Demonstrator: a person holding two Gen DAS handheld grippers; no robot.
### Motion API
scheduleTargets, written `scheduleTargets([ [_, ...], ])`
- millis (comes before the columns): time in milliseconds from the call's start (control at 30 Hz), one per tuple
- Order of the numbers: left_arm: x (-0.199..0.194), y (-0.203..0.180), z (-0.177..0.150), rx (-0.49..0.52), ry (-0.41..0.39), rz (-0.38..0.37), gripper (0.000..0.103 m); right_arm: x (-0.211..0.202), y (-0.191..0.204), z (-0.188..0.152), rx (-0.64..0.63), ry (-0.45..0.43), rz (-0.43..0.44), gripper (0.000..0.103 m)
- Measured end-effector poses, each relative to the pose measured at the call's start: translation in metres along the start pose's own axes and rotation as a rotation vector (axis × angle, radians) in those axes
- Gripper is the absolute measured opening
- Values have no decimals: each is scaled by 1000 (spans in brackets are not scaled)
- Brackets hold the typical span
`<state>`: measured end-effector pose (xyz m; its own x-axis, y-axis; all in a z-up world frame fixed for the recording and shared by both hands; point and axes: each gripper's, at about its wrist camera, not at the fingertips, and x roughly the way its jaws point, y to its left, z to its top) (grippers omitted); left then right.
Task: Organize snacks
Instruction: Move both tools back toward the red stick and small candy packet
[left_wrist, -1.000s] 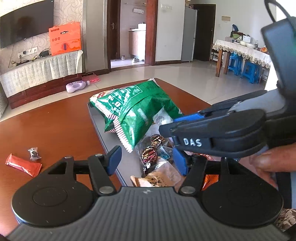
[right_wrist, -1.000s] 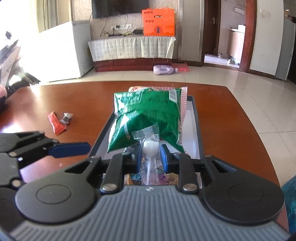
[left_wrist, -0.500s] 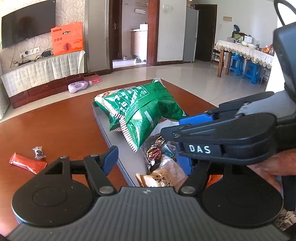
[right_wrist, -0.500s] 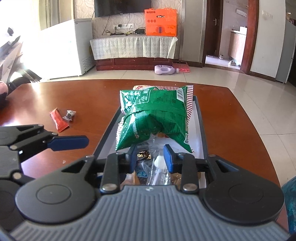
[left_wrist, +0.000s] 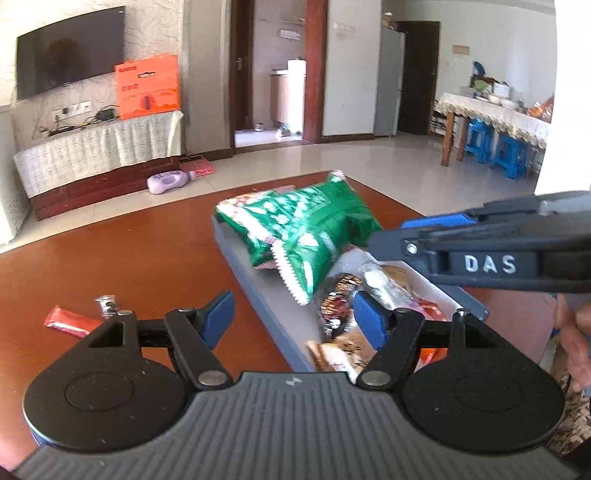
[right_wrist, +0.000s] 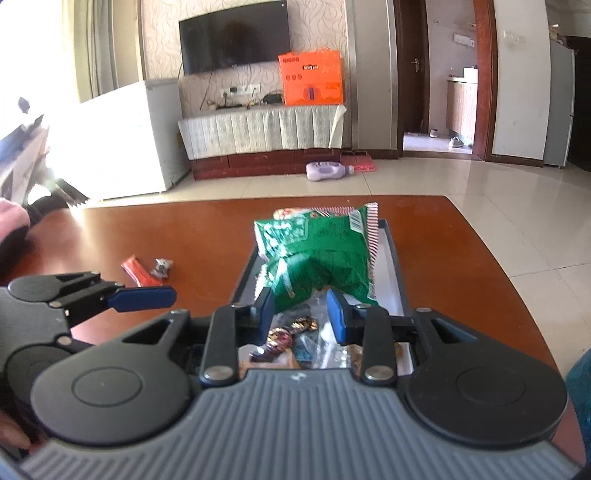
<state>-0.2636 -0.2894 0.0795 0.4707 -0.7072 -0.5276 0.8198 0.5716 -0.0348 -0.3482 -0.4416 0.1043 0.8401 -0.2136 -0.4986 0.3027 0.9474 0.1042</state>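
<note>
A grey tray (left_wrist: 258, 291) on the brown table holds a green snack bag (left_wrist: 303, 229) at its far end and several small wrapped sweets (left_wrist: 336, 295) nearer me. Among them lies a clear-wrapped white candy (left_wrist: 373, 280). My left gripper (left_wrist: 291, 310) hovers over the tray's left rim, its jaws opening with nothing between them. My right gripper (right_wrist: 300, 302) stands open above the sweets (right_wrist: 291, 332), short of the green bag (right_wrist: 317, 254), gripping nothing. A red bar (left_wrist: 70, 323) and a small wrapped candy (left_wrist: 107, 304) lie on the table left of the tray.
The right gripper (left_wrist: 436, 223) reaches in from the right over the tray, with a person's hand (left_wrist: 576, 343) behind it. The left gripper (right_wrist: 144, 297) sits left of the tray (right_wrist: 391, 266). The table's far edge lies just beyond the bag.
The right gripper opened and let go of the clear-wrapped candy, which now lies in the tray. Both grippers drew back and rose a little. The left jaws spread wider.
</note>
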Motion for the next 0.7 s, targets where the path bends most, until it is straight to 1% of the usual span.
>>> scheduleTargets([
  [400, -21, 34, 0, -72, -26, 85, 76, 11, 32, 7, -22, -22, 57, 35],
  [700, -26, 58, -2, -117, -13, 150, 76, 22, 55, 10, -38, -18, 94, 35],
])
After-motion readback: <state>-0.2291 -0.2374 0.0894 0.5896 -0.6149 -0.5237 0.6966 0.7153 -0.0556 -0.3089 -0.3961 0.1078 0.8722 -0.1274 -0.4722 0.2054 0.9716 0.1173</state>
